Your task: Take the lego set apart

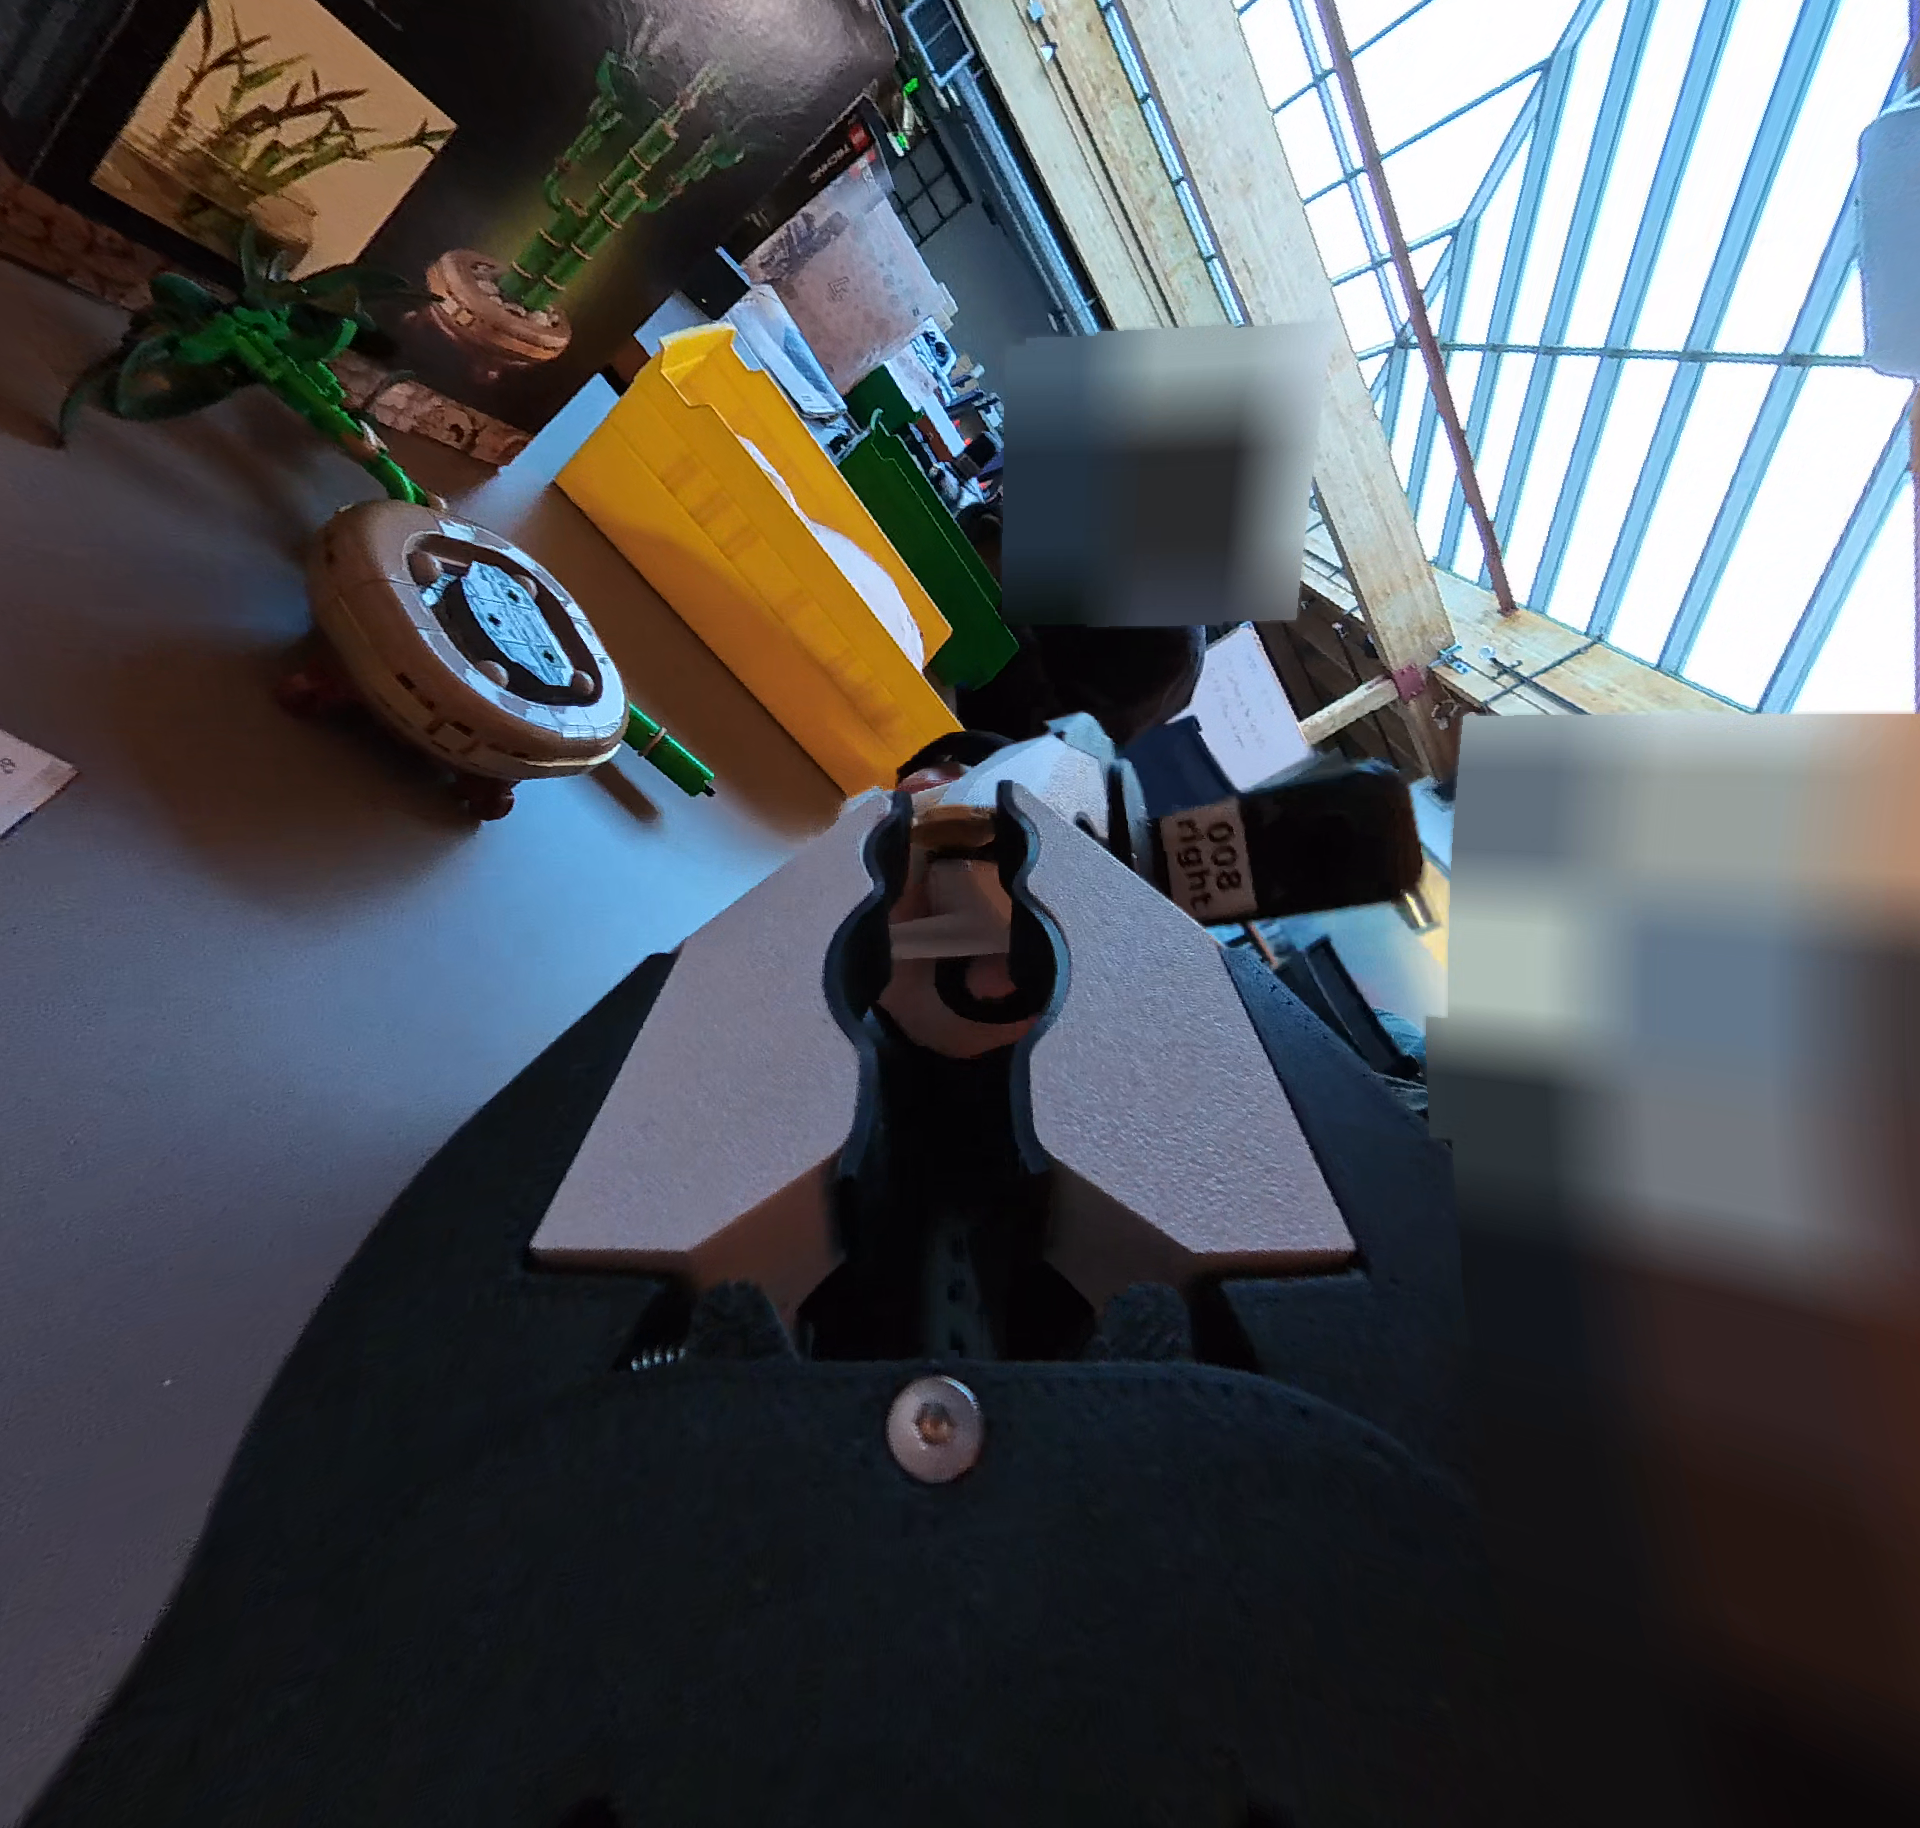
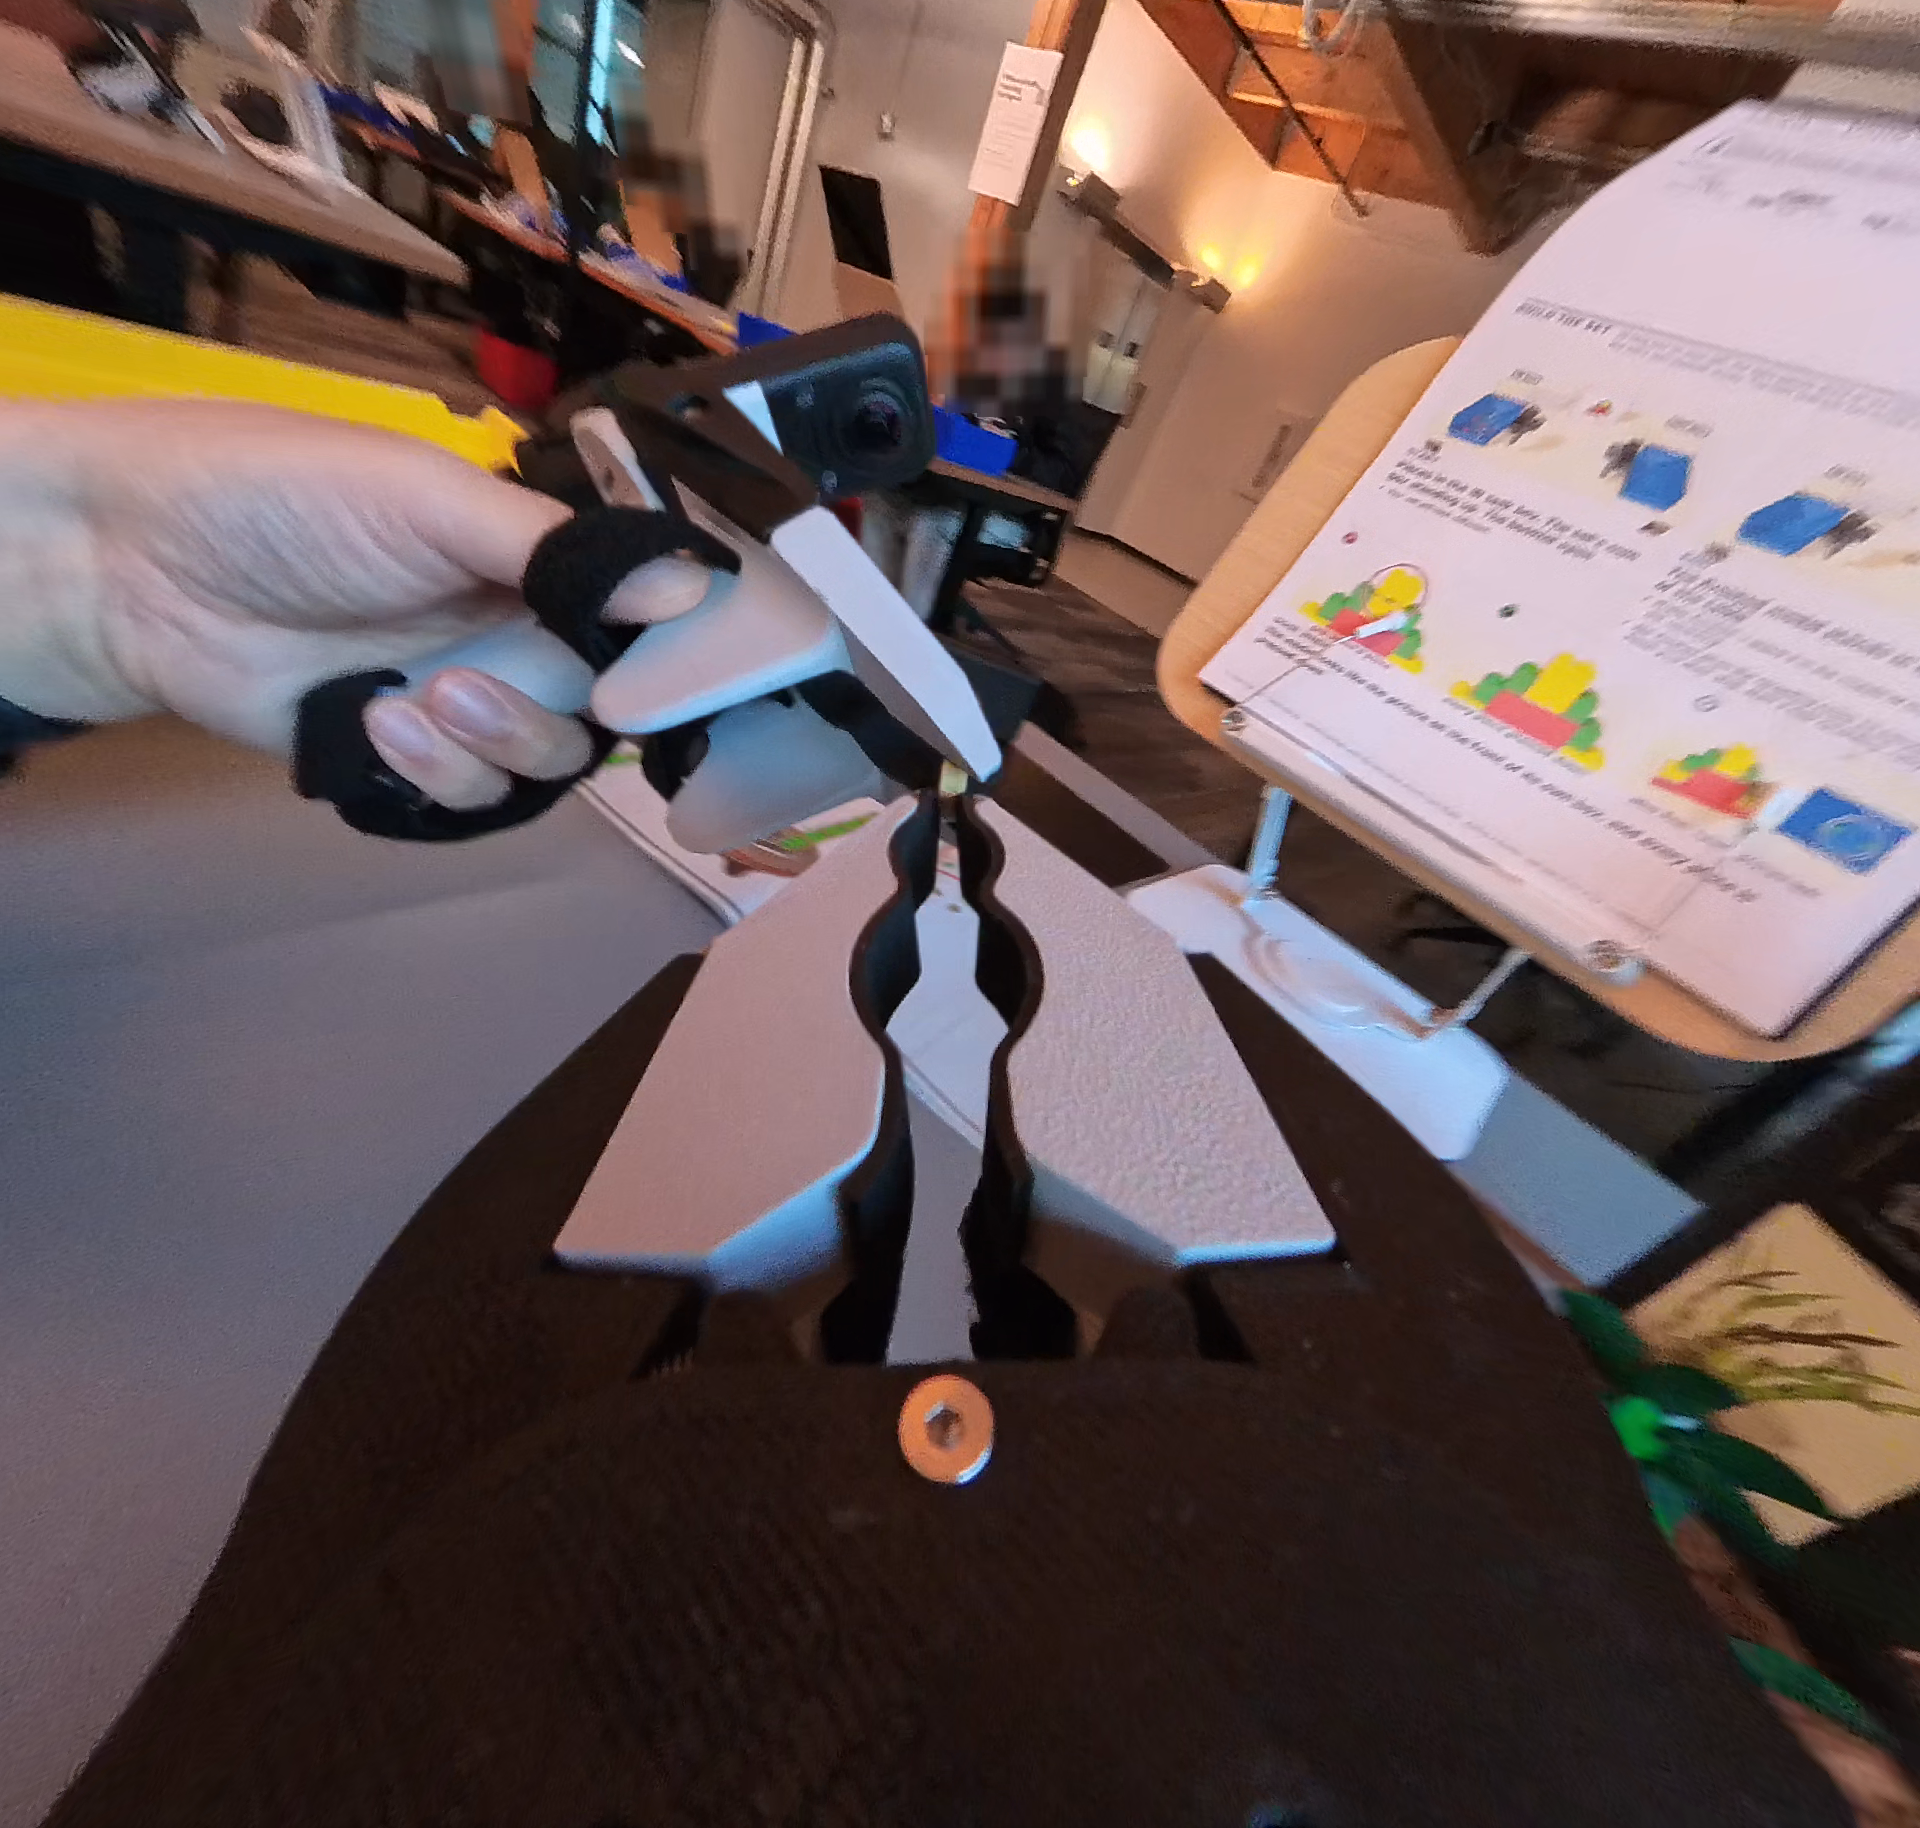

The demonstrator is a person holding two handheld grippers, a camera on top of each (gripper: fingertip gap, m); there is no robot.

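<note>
We are holding both grippers up over the smooth grey table [image 1: 260, 999]. Our left gripper [image 1: 951, 828] and right gripper [image 2: 943, 810], both with pebbled white fingers and wavy black pads, are nearly closed on a tiny tan piece [image 2: 951, 788] pinched between their meeting tips. The lego set is lying tipped over behind: a round tan pot [image 1: 468, 635] with leafy green bamboo stalks [image 1: 281, 355], beside a ribbed yellow bin [image 1: 748, 552].
</note>
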